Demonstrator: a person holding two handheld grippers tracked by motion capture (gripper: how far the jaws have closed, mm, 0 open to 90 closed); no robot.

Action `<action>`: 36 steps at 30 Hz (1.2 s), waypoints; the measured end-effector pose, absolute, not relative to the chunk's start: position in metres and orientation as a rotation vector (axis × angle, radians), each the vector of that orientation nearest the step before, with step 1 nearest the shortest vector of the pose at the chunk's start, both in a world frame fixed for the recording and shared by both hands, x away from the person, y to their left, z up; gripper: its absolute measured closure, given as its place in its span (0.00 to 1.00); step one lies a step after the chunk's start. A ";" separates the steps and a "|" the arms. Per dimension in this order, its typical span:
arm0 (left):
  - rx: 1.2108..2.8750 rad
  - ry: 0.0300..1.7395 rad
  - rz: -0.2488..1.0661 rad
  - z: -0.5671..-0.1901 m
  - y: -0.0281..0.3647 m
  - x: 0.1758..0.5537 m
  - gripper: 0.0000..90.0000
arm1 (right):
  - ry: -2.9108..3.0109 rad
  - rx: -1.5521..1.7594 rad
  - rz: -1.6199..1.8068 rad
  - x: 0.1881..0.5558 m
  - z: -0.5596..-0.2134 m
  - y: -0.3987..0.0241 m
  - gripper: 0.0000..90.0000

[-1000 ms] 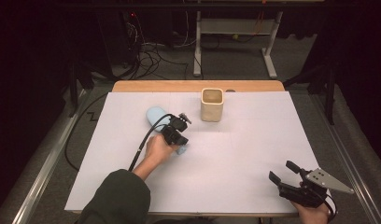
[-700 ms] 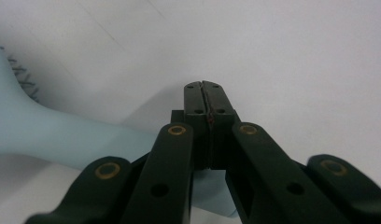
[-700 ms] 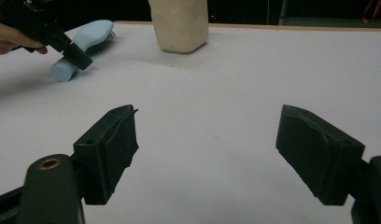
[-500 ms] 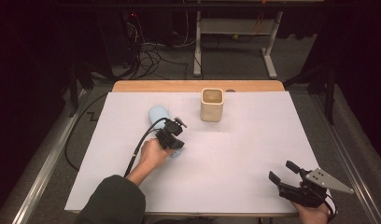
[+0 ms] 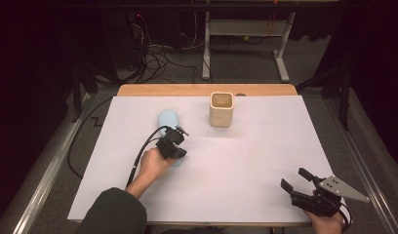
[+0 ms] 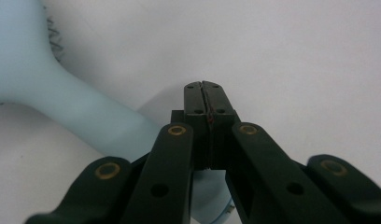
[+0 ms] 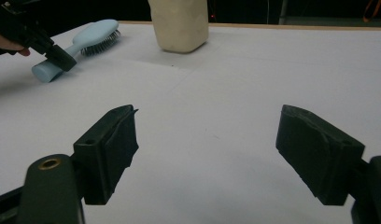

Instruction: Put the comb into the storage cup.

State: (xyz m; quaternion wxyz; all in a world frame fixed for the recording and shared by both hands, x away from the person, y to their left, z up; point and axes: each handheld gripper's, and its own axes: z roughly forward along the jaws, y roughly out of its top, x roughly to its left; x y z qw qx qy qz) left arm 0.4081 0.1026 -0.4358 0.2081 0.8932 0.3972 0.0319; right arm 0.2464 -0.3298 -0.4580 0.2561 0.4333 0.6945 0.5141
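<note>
Hairbrush (image 5: 168,120): light blue, lying flat on the white table cover (image 5: 246,175), left of centre; bristles visible along one side in the right gripper view (image 7: 101,41), handle pointing toward the person's side.
Left gripper (image 5: 179,145): parked right over the handle end of the brush, jaws pressed tight together with nothing between them; in the left gripper view the closed tips (image 6: 207,100) hover just beside the handle (image 6: 100,123), which runs off toward the brush head at upper left. Touching or not, can't say.
Left hand (image 5: 153,165): wrapped round the gripper body, dark sleeve coming in from the bottom edge, black cable looping off to the left.
Right gripper (image 5: 295,181): down at the near right corner of the table, well apart from the brush, jaws spread wide and empty, bare table between them (image 7: 207,154); grey three-cornered plate on top.
Cup (image 5: 221,108): cream, squarish, standing upright near the far edge, to the right of the brush, not touching it (image 7: 179,23).
Table: wooden strip (image 5: 187,90) peeking out past the far edge of the cover.
</note>
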 end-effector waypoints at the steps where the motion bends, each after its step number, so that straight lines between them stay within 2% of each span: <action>1: 2.484 1.107 0.090 -0.436 0.104 0.408 0.99 | 1.885 1.177 1.396 0.246 -0.458 -0.330 0.24; 21: 2.457 1.194 0.161 -0.433 0.137 0.402 0.99 | 1.885 1.180 1.391 0.246 -0.458 -0.329 0.24; 36: 2.456 1.256 0.213 -0.434 0.147 0.406 0.99 | 1.885 1.180 1.391 0.246 -0.458 -0.329 0.24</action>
